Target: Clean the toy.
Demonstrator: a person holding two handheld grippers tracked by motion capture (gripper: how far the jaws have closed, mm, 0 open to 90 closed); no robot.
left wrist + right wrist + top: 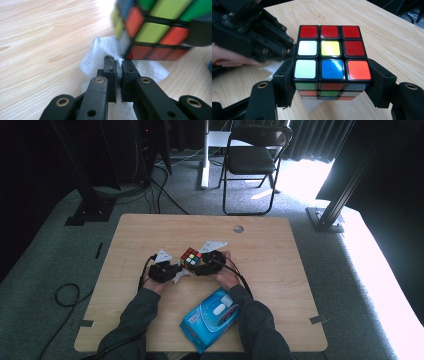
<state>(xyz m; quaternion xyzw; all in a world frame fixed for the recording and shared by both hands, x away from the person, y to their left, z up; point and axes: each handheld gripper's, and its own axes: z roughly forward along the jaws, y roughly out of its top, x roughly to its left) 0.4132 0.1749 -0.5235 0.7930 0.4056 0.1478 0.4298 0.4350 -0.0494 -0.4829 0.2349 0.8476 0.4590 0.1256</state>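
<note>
At the middle of the wooden table (280,270), your right gripper (332,82) holds the puzzle cube (331,50), its jaws pressed on opposite sides of the cube's lowest layer. The cube sits raised off the tabletop, with red, white, yellow, blue and orange stickers on the upper face. Your left gripper (119,67) has its jaws nearly together, pinching a white tissue (100,55). The tissue lies against the cube's lower corner, just beside the right gripper. Near your right forearm, a blue wipes packet (212,317) rests on the table, apart from both grippers.
</note>
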